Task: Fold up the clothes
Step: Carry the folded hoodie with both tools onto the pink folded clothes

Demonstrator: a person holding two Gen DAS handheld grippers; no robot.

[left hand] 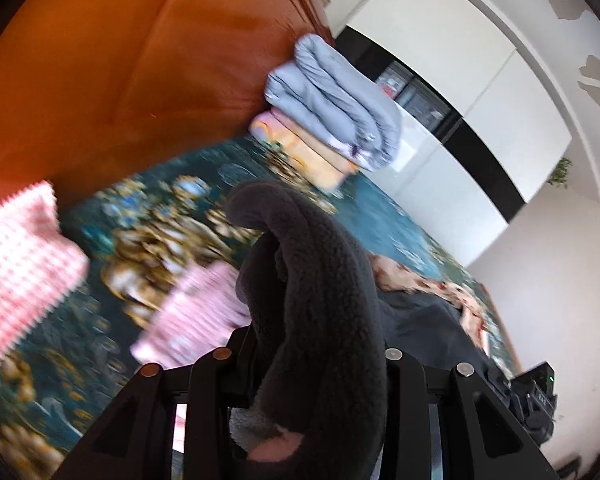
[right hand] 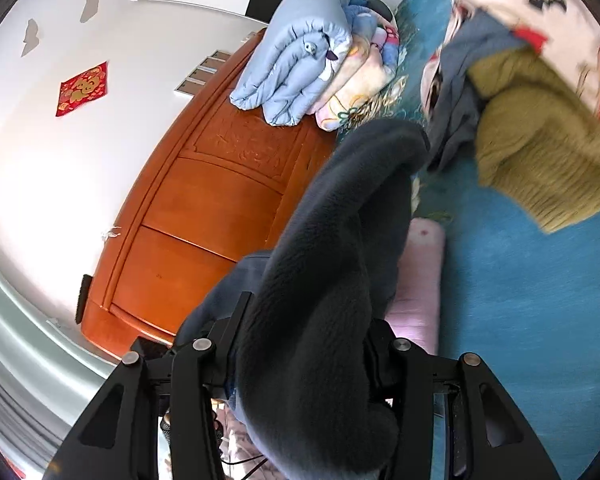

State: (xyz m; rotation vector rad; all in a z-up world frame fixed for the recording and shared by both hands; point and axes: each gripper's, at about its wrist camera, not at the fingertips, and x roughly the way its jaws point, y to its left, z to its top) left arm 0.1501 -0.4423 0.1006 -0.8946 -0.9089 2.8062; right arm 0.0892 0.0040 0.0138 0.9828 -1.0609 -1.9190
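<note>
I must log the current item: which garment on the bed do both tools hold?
The dark fleece, bunched between both tools; the olive sweater and pink garment lie untouched.

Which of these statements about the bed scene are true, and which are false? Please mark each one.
1. Both grippers are shut on the dark fleece garment. True: the left gripper and the right gripper each clamp it.
2. The blue quilt lies spread flat. False: it is folded and stacked on other bedding.
3. The headboard is orange-brown wood. True.
4. The bedsheet is plain white. False: it is teal.
5. An olive green sweater lies on the bed. True.
</note>
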